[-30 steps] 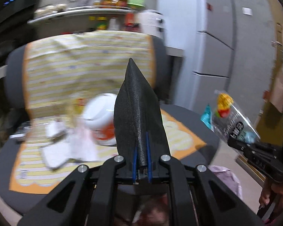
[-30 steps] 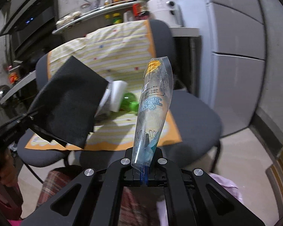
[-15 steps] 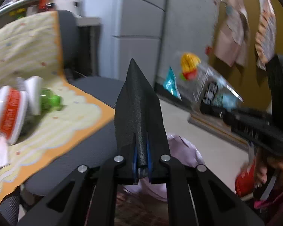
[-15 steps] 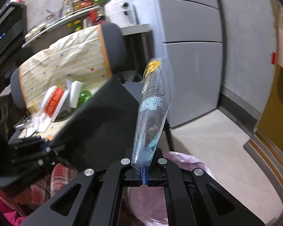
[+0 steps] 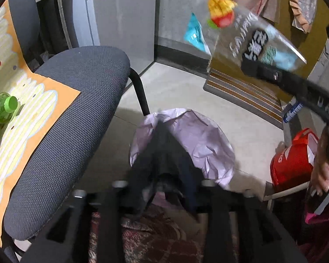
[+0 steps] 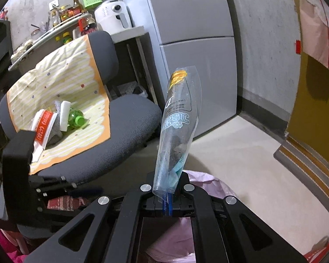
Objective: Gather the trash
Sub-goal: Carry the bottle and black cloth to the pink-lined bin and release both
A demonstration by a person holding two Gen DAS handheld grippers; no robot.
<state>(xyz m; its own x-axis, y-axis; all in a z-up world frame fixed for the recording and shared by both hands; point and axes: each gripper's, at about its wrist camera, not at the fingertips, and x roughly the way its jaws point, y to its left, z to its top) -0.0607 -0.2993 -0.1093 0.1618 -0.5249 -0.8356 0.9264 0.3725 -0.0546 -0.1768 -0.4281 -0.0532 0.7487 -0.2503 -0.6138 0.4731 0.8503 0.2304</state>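
A grey chair fills the left of the scene, draped with a striped cloth; a green bottle, a white and red tub and scraps of paper lie on the seat, uncollected. On the floor to its right, close under both grippers, stands a bin lined with a pink bag. The left gripper hangs just over the bag's mouth; a black sheet shows blurred between its fingers, and I cannot tell whether the jaws grip it or have let go. The right gripper, to the right and higher, is closed on the bottom edge of a clear wrapper, which stands upright above the bag's near rim.

The step in hand looks like dropping both pieces. Next, the right gripper should tip down over the opening and part its jaws, so the light wrapper falls inside rather than drifting onto the floor
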